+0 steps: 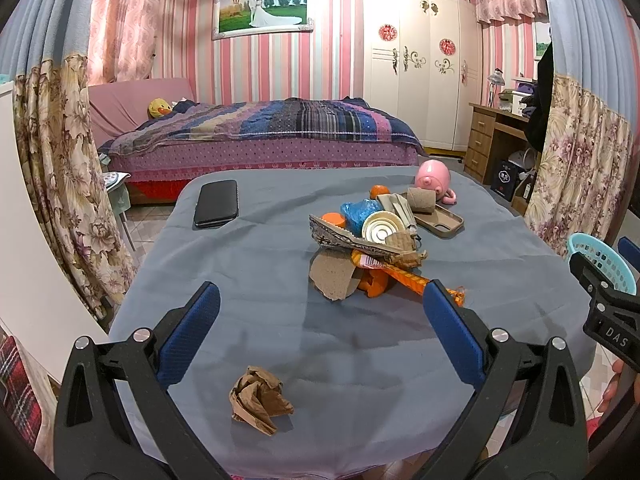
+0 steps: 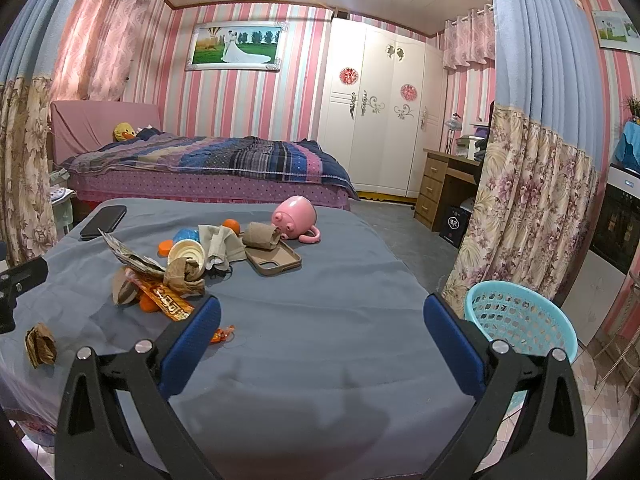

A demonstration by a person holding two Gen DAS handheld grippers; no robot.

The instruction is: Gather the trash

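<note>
The letters "DAS" are read in white on the black body of the right gripper [image 1: 600,280] where it enters the left wrist view at the right edge; the print on the orange wrapper [image 2: 170,304] cannot be made out. Both grippers are held spread wide and empty above the counter [image 1: 360,344], which is draped in a grey-blue cloth. Nearest the left gripper [image 1: 320,312], a crumpled brown paper ball [image 1: 258,400] is seen lying on the cloth just short of its blue pads, slightly left of centre. Farther on, ahead and a little right, a heap of trash [image 1: 372,248] is piled: torn cardboard, orange peel, the wrapper, a round tin lid, a blue bag, a cardboard tube. A phone case [image 1: 440,222] is set touching the heap's far side, with a pink pig-shaped cup [image 1: 433,178] behind it. A black phone [image 1: 217,203] is placed well apart at the far left. A turquoise basket [image 2: 520,320] is seen beside the counter, just right of the right gripper [image 2: 320,332].
</note>
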